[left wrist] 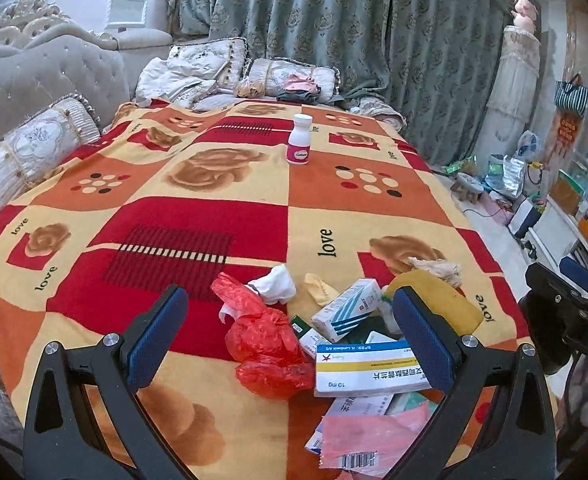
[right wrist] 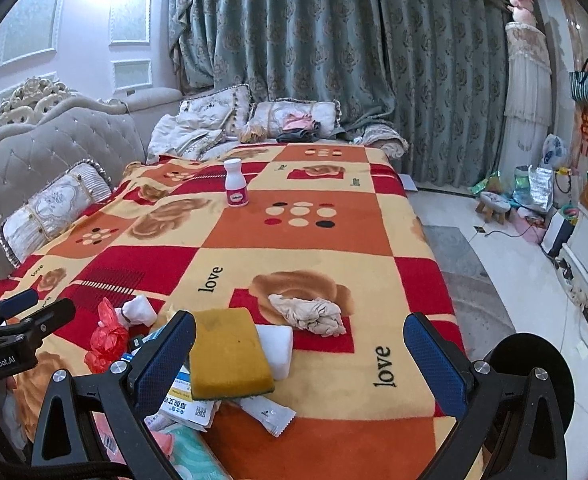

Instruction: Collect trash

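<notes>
A pile of trash lies on the near end of the blanket-covered sofa bed point(left wrist: 221, 216): a crumpled red plastic bag point(left wrist: 267, 344), a white tissue wad point(left wrist: 277, 284), several medicine boxes point(left wrist: 370, 368), a yellow sponge point(right wrist: 229, 354), a white block point(right wrist: 279, 346), a beige crumpled cloth point(right wrist: 310, 314) and a white sachet point(right wrist: 267, 414). My left gripper point(left wrist: 289, 332) is open above the red bag and boxes. My right gripper point(right wrist: 300, 364) is open above the sponge and white block. A white pill bottle point(left wrist: 300, 140) with a pink label stands upright farther back.
Cushions point(left wrist: 33, 152) and bedding point(left wrist: 197, 76) line the sofa back and far end. Curtains point(left wrist: 354, 20) hang behind. On the right, the floor point(right wrist: 506, 280) holds a small stool point(right wrist: 494, 204), bags and cables. The left gripper's body point(right wrist: 17, 336) shows at the right view's left edge.
</notes>
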Tool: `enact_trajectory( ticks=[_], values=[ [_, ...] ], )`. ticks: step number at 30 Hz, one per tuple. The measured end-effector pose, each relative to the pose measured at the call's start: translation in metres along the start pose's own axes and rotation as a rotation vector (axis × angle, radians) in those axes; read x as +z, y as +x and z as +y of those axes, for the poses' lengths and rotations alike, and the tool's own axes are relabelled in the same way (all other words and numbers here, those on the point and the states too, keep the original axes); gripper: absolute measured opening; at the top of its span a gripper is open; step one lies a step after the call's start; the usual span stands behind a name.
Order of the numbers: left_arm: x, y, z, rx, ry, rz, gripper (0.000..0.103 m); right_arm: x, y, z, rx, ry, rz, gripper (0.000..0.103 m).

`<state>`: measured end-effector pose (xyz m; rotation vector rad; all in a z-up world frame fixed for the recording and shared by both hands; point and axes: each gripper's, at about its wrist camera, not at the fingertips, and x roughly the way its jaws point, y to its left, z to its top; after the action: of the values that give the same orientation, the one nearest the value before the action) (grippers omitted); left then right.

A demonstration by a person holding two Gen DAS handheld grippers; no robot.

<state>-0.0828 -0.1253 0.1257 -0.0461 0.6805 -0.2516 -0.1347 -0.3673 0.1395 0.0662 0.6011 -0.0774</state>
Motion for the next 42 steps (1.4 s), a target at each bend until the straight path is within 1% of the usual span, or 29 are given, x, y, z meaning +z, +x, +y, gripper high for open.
enact_trajectory(
  ticks=[5,24,33,42],
  values=[
    [0.001,-0.001,0.001,0.000,-0.001,0.000,0.102,0.001,-0.002,0.003,0.000,-0.006,-0.017,0.103],
    [0.002,-0.002,0.001,0.004,-0.003,-0.001,0.102,0.001,-0.002,0.005,0.004,-0.013,-0.019,0.103],
    [0.006,-0.001,0.002,0.022,0.004,0.007,0.102,0.001,0.002,0.003,0.009,-0.011,-0.002,0.103],
    [0.002,0.008,0.000,0.035,0.018,0.011,0.102,-0.005,0.010,-0.002,0.029,0.012,0.029,0.103]
  ],
)
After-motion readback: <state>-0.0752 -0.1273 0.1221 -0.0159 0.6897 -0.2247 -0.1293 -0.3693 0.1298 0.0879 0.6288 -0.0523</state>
